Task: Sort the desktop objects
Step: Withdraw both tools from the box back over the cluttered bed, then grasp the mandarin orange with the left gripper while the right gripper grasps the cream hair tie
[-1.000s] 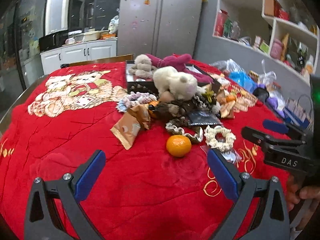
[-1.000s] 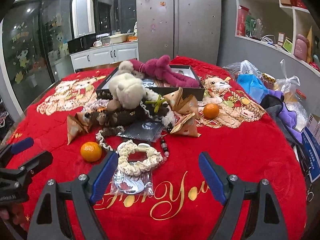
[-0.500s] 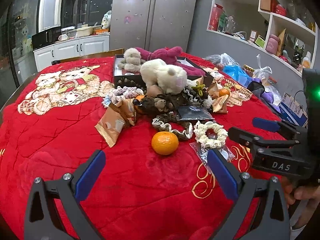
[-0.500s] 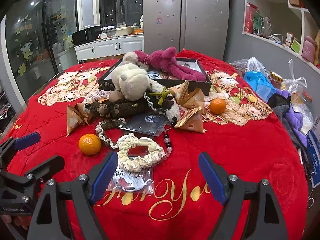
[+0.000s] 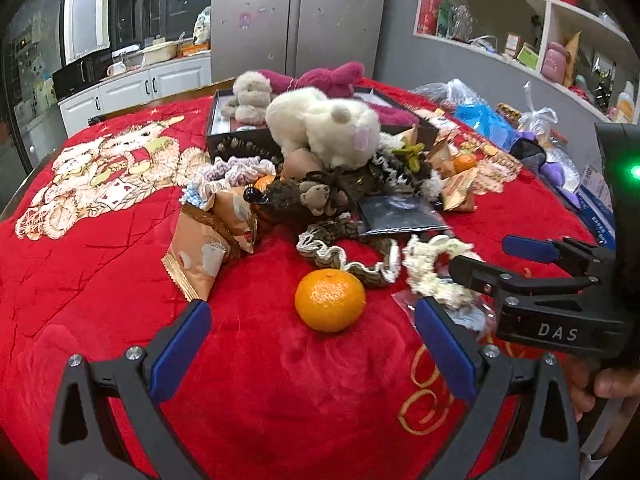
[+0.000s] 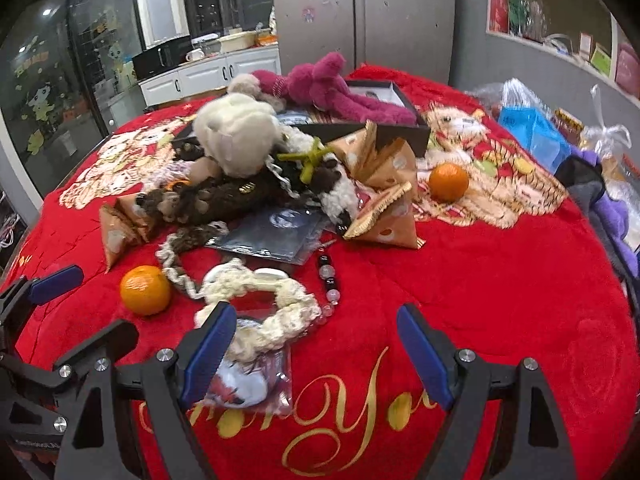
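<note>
Left wrist view: your left gripper (image 5: 312,344), jaws apart and empty, frames the round orange mandarin (image 5: 330,299) on the red plush worktop (image 5: 100,280). Centre on it and close gently.

Right wrist view: your right gripper (image 6: 316,350), jaws apart, hovers over the cream crocheted scrunchie (image 6: 260,304); its left finger hides the clear packet (image 6: 256,380) underneath.

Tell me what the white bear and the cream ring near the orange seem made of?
The white bear looks like soft plush: fuzzy, matte pile. The cream ring looks like knitted or crocheted yarn, perhaps a scrunchie: ruffled, loopy texture.
</note>
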A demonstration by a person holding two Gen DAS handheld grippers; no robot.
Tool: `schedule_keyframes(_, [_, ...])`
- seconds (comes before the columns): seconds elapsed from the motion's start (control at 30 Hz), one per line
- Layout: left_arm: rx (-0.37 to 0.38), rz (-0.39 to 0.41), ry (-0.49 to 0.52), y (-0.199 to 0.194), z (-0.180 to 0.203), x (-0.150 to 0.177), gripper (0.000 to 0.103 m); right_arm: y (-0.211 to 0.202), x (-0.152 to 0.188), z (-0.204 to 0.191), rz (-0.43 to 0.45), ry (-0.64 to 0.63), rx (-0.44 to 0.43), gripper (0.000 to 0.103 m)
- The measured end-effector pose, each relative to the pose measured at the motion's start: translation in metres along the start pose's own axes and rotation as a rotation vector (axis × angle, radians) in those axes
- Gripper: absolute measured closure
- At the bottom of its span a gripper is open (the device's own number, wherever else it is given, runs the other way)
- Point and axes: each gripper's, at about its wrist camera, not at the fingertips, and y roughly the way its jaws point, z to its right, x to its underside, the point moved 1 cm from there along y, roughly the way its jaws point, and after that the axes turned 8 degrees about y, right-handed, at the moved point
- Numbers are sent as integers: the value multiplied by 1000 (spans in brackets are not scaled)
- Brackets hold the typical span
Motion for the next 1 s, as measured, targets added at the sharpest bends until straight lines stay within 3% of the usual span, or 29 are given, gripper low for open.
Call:
schedule_keyframes(0.3, [14,-113,-7,39,-8,-3,1,25,-2,6,-38,37,-46,18])
schedule_keyframes(0.47, [-38,-137,49,45,0,-4,0,27,-2,6,-27,30,-54,18])
schedule_keyframes(0.63, [-30,-132,44,44,-2,-3,1,26,0,3,-22,24,-56,20])
schedule_keyframes(0.67, [-31,-129,47,43,-1,-3,6,25,0,3,-21,23,-58,31])
schedule_keyframes(0.73, [-30,-106,53,39,1,-4,25,22,0,4,-16,28,-74,53])
schedule_keyframes(0.77, [-24,-94,56,36,1,-4,45,21,-1,5,-22,35,-95,66])
schedule_keyframes(0.8, [-16,-79,67,34,2,-4,64,20,-1,5,-29,38,-111,71])
schedule_keyframes(0.87, [-15,-77,79,33,2,-4,64,18,-1,5,-32,34,-107,82])
schedule_keyframes(1.0, [-4,-71,64,31,0,-4,64,15,0,5,-42,47,-118,87])
